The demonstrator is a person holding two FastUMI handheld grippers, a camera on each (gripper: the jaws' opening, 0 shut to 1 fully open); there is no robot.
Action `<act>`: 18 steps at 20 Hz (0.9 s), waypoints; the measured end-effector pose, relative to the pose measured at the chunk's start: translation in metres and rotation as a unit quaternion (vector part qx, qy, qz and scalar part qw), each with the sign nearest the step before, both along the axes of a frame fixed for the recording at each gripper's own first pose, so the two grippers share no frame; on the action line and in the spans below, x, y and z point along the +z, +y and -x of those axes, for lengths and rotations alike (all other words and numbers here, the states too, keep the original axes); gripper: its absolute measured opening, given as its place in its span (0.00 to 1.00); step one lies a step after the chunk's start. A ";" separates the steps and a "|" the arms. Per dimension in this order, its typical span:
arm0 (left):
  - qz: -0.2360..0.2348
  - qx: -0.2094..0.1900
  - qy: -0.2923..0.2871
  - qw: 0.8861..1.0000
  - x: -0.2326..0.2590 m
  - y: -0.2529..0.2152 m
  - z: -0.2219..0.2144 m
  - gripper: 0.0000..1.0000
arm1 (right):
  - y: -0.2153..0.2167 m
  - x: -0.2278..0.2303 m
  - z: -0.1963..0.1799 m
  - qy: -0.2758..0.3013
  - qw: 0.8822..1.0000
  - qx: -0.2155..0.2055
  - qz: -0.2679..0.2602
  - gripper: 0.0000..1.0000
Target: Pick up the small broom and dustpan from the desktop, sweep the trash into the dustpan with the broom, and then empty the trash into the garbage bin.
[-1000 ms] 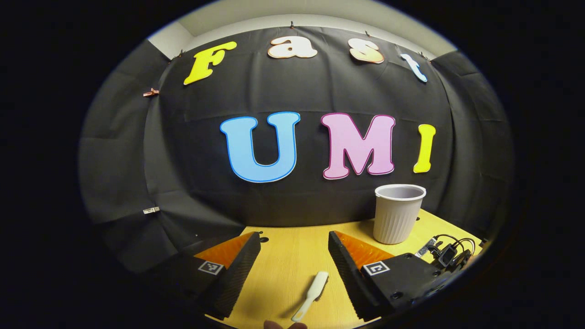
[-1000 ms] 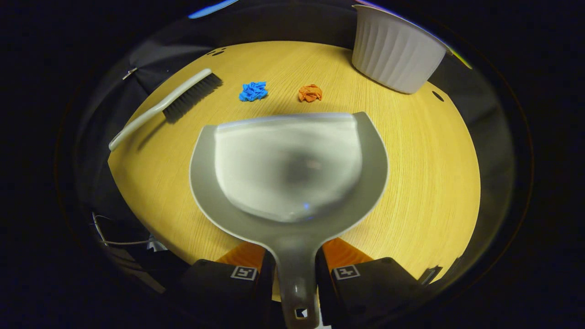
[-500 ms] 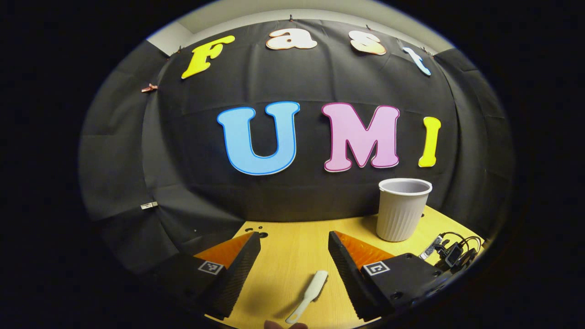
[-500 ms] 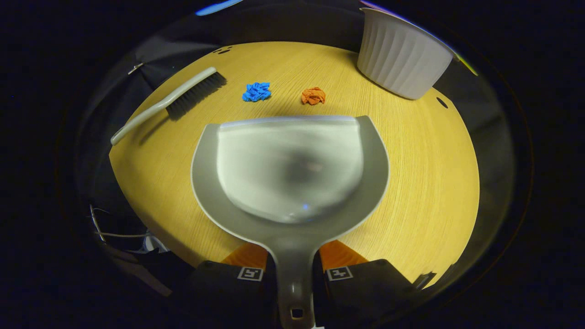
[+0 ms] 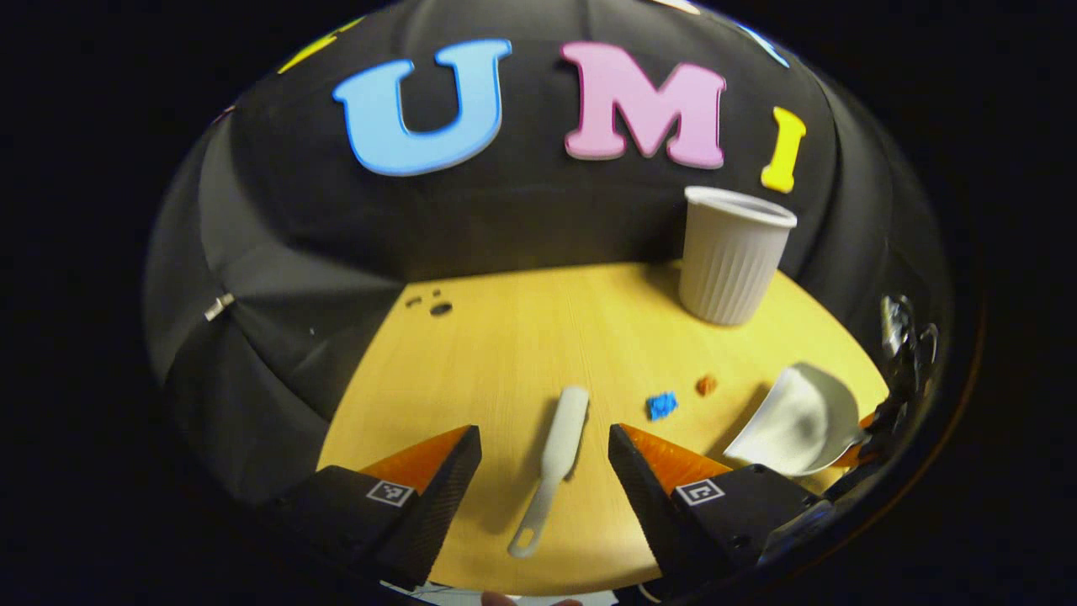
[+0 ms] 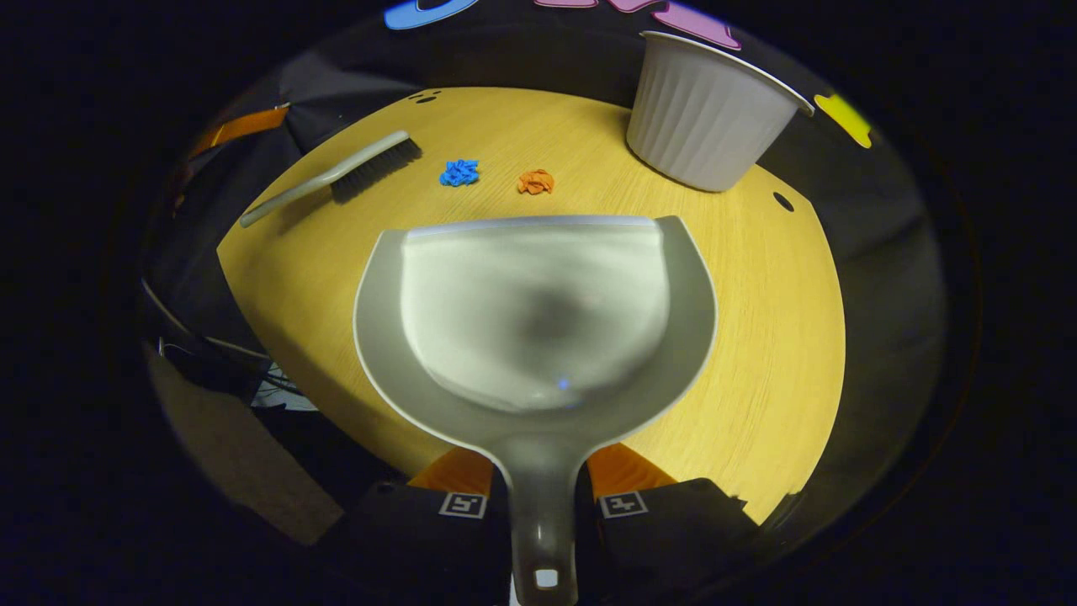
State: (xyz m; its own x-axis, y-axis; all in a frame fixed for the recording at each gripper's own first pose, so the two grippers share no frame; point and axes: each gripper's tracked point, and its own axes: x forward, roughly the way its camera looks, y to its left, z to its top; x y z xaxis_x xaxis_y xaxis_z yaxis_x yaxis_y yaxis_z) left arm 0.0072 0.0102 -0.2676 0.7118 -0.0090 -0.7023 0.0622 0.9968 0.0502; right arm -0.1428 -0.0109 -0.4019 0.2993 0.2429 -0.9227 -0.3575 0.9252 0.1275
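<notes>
A small pale broom point(image 5: 551, 459) lies on the wooden table point(image 5: 505, 353), handle towards me. My left gripper point(image 5: 543, 433) hangs open above it, one finger on each side of the handle. Right of the brush head lie a blue paper scrap point(image 5: 661, 406) and an orange scrap point(image 5: 706, 385). In the right gripper view my right gripper point(image 6: 541, 481) is shut on the handle of the grey dustpan point(image 6: 534, 311), held over the table. Beyond its lip lie the broom point(image 6: 336, 177), the blue scrap point(image 6: 459, 172) and the orange scrap point(image 6: 535, 181). The dustpan point(image 5: 799, 421) appears tilted at the right.
A white ribbed garbage bin point(image 5: 732, 252) stands at the back right of the table, also the bin point(image 6: 702, 126) beyond the dustpan. Small holes point(image 5: 439, 308) mark the table's back left. Cables point(image 5: 904, 337) hang off the right edge. Black cloth walls close the back.
The left gripper has tipped downward over the broom, bringing the scraps and dustpan into its view. The right gripper has drawn back slightly with the dustpan still in its grip.
</notes>
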 end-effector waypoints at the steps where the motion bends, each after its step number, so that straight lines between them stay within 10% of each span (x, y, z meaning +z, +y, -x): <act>1: 0.003 -0.011 0.035 0.999 -0.021 -0.002 0.005 0.97 | -0.005 0.000 0.004 0.002 1.000 -0.005 0.000 0.33; 7: 0.013 -0.035 0.190 0.981 -0.099 -0.004 0.028 0.94 | -0.023 -0.003 0.018 0.012 0.999 -0.036 -0.003 0.33; 18: -0.016 -0.056 0.261 0.964 -0.158 -0.001 0.007 0.70 | -0.027 -0.002 0.022 0.018 1.000 -0.025 0.006 0.33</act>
